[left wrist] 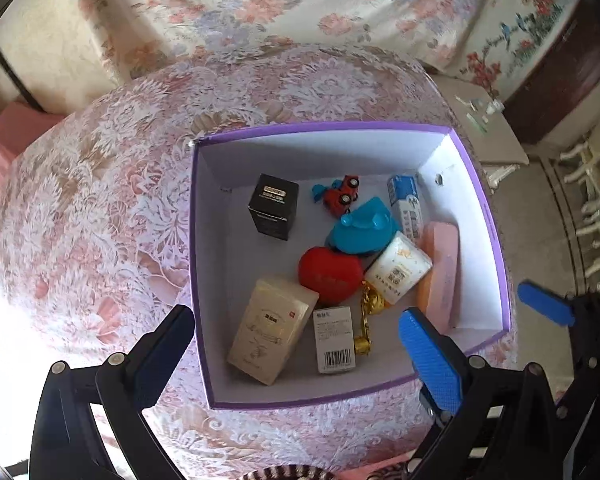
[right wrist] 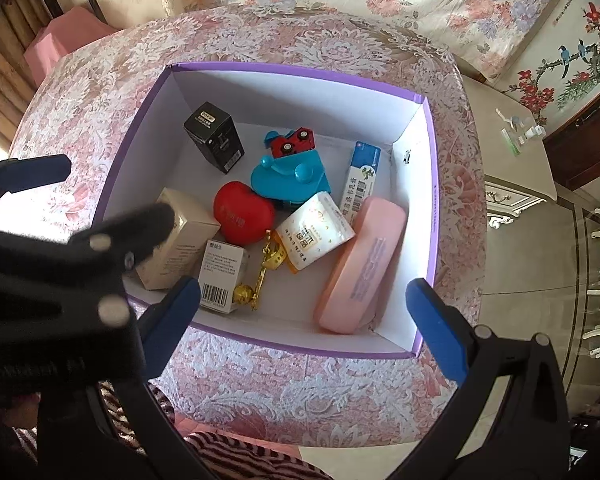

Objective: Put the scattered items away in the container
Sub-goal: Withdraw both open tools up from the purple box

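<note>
Items lay gathered in the purple box point(right wrist: 428, 184), light and rigid save the soft red heart point(right wrist: 242, 213), best pinched across flat sides; both the left gripper point(left wrist: 296, 344) and right gripper point(right wrist: 304, 312) hung open, empty.

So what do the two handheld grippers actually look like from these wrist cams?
Both are matte black frames with round silver bolt heads at the linkage joints. The left gripper and right gripper each carry flat blue finger pads, textured with a fine grid. No cables show. Striped fabric sits at the bottom edge.
</note>
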A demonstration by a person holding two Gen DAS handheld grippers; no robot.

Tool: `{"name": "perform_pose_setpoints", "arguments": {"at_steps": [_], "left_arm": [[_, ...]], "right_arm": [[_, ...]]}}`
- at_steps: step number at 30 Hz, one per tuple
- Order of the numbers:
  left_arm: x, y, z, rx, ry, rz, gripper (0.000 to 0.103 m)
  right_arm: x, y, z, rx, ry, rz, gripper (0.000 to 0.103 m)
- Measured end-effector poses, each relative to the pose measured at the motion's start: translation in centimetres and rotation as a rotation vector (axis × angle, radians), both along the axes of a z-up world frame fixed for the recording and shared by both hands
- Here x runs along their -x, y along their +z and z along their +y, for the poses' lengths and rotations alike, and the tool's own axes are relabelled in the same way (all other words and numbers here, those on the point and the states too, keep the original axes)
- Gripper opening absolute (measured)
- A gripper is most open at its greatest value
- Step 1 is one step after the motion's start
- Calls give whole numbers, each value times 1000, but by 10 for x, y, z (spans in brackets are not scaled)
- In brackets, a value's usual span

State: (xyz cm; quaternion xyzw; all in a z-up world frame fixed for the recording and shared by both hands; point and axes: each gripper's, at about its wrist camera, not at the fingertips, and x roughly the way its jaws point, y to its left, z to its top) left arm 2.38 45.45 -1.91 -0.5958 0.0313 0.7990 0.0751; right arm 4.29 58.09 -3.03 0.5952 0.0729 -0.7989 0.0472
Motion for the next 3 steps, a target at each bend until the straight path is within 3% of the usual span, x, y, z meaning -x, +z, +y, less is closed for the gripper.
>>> {"name": "perform_pose_setpoints", "arguments": {"at_steps": [3], "left_arm": [[-2, 0, 1, 30, -4, 21, 103]], "right_arm": [[-1, -1, 2, 2, -1, -3, 102]]}}
